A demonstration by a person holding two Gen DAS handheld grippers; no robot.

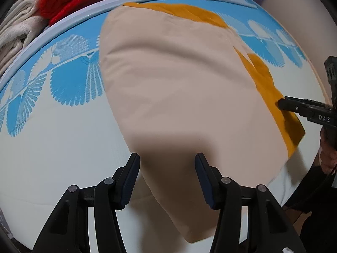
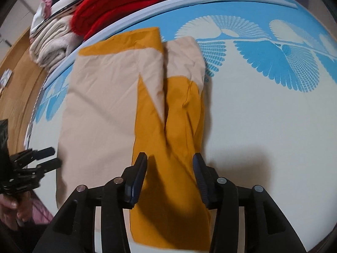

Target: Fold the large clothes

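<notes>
Beige-and-mustard cloth garment (image 2: 118,97), folded into a long panel, lies flat on my white bed sheet with blue feather print (image 2: 263,113). My left tool (image 1: 167,177) hangs over its beige end, jaws apart, gripping nothing. My right tool (image 2: 170,177) straddles the mustard strip, jaws parted and not pressing the fabric. A red knitted bundle (image 2: 118,4) and cream folded blanket (image 2: 50,44) sit beyond the bed's edge.
</notes>
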